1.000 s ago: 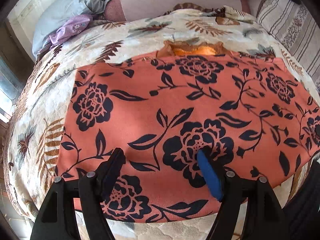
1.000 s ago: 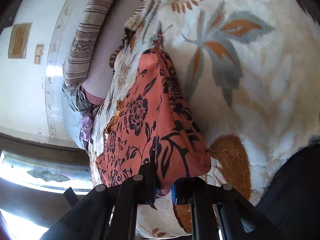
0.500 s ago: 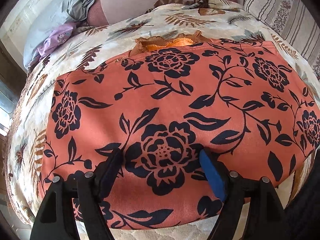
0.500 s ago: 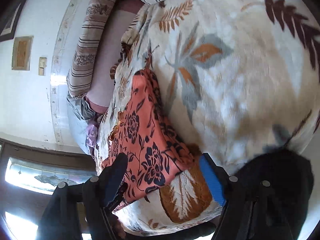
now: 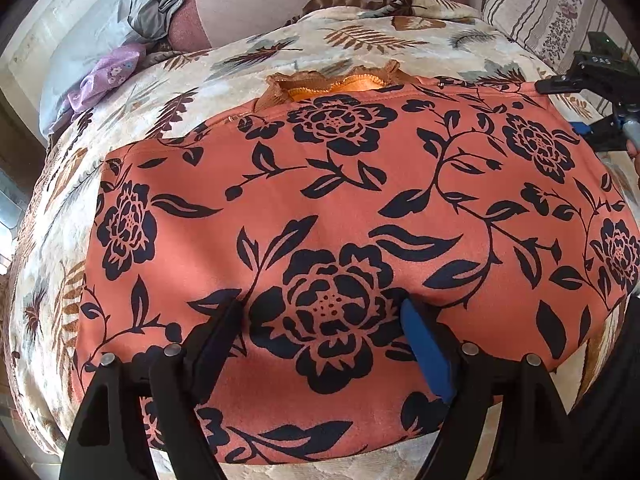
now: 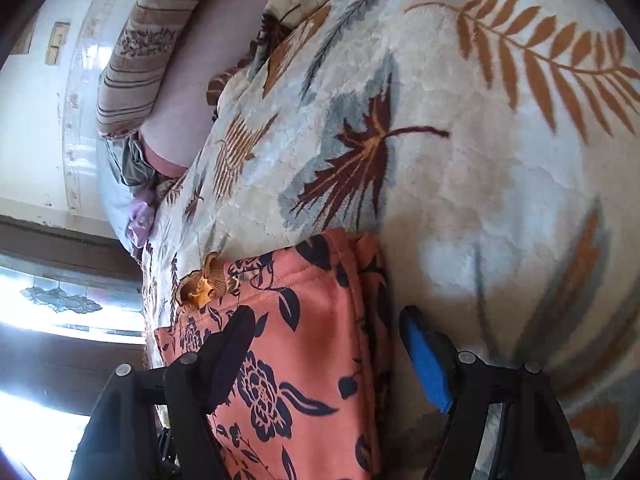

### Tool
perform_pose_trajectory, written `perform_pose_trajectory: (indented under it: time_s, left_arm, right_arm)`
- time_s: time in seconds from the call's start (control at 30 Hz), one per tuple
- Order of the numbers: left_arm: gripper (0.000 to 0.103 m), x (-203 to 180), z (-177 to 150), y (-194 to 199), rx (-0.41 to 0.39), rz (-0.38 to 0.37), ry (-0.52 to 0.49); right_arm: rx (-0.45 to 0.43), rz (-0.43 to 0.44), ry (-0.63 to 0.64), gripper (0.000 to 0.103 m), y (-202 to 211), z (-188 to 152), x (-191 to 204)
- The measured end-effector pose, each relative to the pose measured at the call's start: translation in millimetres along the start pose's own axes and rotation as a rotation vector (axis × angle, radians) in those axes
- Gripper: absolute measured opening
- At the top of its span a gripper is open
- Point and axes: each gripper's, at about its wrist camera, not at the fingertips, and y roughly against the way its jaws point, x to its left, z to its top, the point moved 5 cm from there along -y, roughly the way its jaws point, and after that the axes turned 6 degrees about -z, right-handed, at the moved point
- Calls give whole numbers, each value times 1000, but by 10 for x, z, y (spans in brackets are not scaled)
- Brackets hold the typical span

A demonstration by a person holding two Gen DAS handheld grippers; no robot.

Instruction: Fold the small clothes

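Observation:
An orange garment with dark blue flowers (image 5: 360,208) lies flat and folded on the leaf-patterned blanket (image 5: 224,76). An orange frilly piece (image 5: 332,84) peeks out from under its far edge. My left gripper (image 5: 324,316) hovers open just over the garment's near part, with a big flower between its fingers and no cloth pinched. In the right wrist view my right gripper (image 6: 326,324) straddles the garment's (image 6: 312,340) layered side edge. Its jaws are closing, and the pads do not press the cloth. The right gripper (image 5: 592,92) also shows at the garment's far right corner.
A striped pillow (image 5: 552,8) and a grey-blue pillow (image 5: 100,28) with a lilac cloth (image 5: 108,76) lie at the head of the bed. A window (image 6: 60,300) is beyond the bed's side. Part of a hand (image 5: 634,156) shows at the right rim.
My right gripper let go of the garment's corner, opened and slid along the side edge toward the far end. The left gripper sank slightly closer to the cloth.

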Motion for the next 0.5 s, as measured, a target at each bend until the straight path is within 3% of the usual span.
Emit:
perform_pose_trajectory:
  time_s: [0.03, 0.07, 0.13, 0.2, 0.3, 0.33, 0.37, 0.43, 0.5]
  left_arm:
    - [83, 8, -1, -4, -2, -5, -1]
    - [83, 13, -1, -8, -4, -9, -3]
    - [84, 24, -4, -18, -10, -15, -6]
    - [85, 33, -6, -34, -16, -16, -12]
    - [86, 48, 6, -40, -8, -28, -12]
    - [86, 51, 10, -35, -4, -34, -12]
    - [86, 52, 17, -24, -4, -38, -13]
    - [86, 72, 33, 26, -11, -63, -10]
    - [86, 129, 41, 155, -35, -118, 34]
  right_arm:
    - [7, -29, 12, 24, -19, -2, 21]
    - [-16, -43, 15, 17, 16, 9, 32]
    - [-97, -102, 8, 14, 125, 42, -25]
    - [-69, -140, -34, 14, 24, 44, -175]
    - [-88, -107, -88, 21, 78, 61, -211]
    - [-104, -137, -89, 31, 148, 45, -186]
    - [-129, -174, -76, 52, 232, 31, -139]
    - [-222, -183, -37, 79, 483, -26, 36]
    - [-267, -130, 4, 79, 711, -139, 256]
